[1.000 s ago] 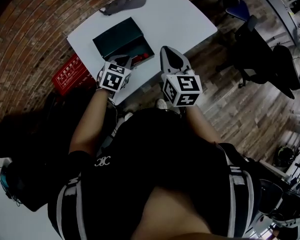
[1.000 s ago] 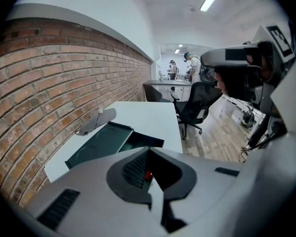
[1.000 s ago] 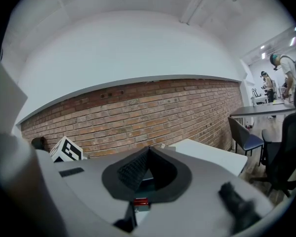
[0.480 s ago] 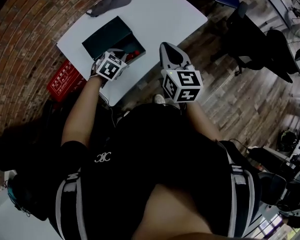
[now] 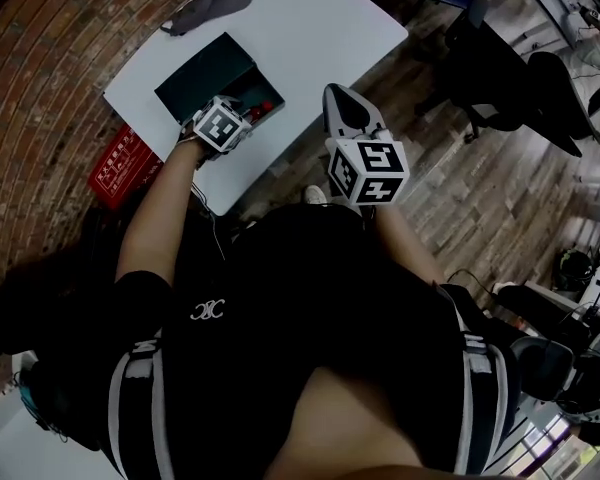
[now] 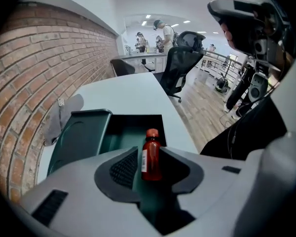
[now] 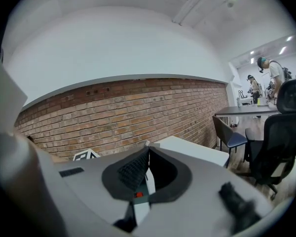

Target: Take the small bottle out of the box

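The small red bottle (image 6: pixel 151 154) with a red cap stands upright at the near end of the open dark green box (image 6: pixel 129 125). In the head view the bottle (image 5: pixel 264 102) shows just right of my left gripper (image 5: pixel 238 111). The left gripper (image 6: pixel 149 151) reaches into the box and its jaws are opening, with the bottle between the tips; the pads do not press on it. My right gripper (image 5: pixel 345 108) hangs off the table's near right edge, above the floor. Its jaws (image 7: pixel 147 146) are shut with nothing in them.
The box sits on a white table (image 5: pixel 320 28), its lid (image 6: pixel 79 137) folded back to the left. A grey cap (image 5: pixel 208 3) lies at the table's far end. A red case (image 5: pixel 120 163) stands on the floor by the brick wall. Office chairs (image 5: pixel 510 78) stand to the right.
My left gripper has reached forward over the near end of the box, up to the bottle. The right gripper has hardly moved.
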A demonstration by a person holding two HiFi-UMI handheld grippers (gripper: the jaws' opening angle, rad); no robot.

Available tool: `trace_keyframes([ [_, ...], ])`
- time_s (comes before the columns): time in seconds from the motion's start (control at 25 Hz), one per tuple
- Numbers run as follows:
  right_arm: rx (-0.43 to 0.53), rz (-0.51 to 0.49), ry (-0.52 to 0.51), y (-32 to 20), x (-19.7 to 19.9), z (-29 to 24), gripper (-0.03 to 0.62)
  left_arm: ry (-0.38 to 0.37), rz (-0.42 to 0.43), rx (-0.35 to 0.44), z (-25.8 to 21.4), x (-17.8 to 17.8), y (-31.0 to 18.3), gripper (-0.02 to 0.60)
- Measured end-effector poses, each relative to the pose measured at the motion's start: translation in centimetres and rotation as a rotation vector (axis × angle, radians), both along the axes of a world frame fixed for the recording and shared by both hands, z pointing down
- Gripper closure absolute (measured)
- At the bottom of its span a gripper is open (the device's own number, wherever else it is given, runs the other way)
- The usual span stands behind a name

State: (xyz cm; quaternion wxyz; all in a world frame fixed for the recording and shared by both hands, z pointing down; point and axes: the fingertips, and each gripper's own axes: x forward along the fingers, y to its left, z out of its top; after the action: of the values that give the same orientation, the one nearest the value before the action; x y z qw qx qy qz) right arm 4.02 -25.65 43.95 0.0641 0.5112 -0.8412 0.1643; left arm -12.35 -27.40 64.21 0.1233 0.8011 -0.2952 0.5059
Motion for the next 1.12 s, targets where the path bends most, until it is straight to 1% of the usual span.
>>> trace_keyframes([
  [0.04,-0.002,0.005,0.003,0.0,0.2,0.1,0.565,-0.006,0.014,-0.006,0.1,0.2,-0.3,0.434],
  [0.12,-0.008,0.017,0.010,0.1,0.8,0.3,0.565,-0.029,0.048,-0.026,0.8,0.4,-0.6,0.419],
  [0.24,-0.018,0.038,0.021,0.4,1.9,0.7,0.565,-0.041,0.079,-0.117,2.3,0.8,0.2,0.413],
  [0.28,-0.018,0.045,0.024,0.5,2.1,0.7,0.565,-0.044,0.086,-0.137,2.5,0.9,0.3,0.410],
  [0.4,-0.016,0.064,0.030,0.7,2.8,0.7,0.565,-0.073,0.109,-0.163,3.2,0.8,0.5,0.407],
  [0.48,-0.019,0.072,0.030,0.9,3.2,0.8,0.565,-0.090,0.118,-0.212,3.6,0.7,1.2,0.411],
  [0.52,-0.022,0.074,0.029,1.0,3.4,0.9,0.565,-0.092,0.124,-0.209,3.6,0.8,1.0,0.410],
  [0.6,-0.028,0.075,0.028,1.1,3.6,1.1,0.565,-0.076,0.126,-0.192,3.5,0.9,0.3,0.411],
  [0.64,-0.030,0.074,0.027,1.1,3.7,1.2,0.565,-0.059,0.120,-0.204,3.6,0.9,0.1,0.414],
  [0.68,-0.031,0.072,0.027,1.0,3.7,1.2,0.565,-0.038,0.108,-0.230,3.7,0.9,0.1,0.411],
  [0.8,-0.033,0.062,0.026,1.0,3.9,1.1,0.565,0.019,0.062,-0.340,4.0,0.9,0.2,0.410],
  [0.92,-0.038,0.050,0.028,1.0,4.0,1.2,0.565,0.036,0.043,-0.403,4.3,0.7,0.3,0.408],
  [1.0,-0.046,0.044,0.028,1.0,4.3,1.4,0.565,0.039,0.033,-0.421,4.5,0.7,0.1,0.390],
  [1.12,-0.067,0.042,0.017,0.8,4.8,1.8,0.565,0.044,0.016,-0.439,4.7,0.4,-0.4,0.342],
])
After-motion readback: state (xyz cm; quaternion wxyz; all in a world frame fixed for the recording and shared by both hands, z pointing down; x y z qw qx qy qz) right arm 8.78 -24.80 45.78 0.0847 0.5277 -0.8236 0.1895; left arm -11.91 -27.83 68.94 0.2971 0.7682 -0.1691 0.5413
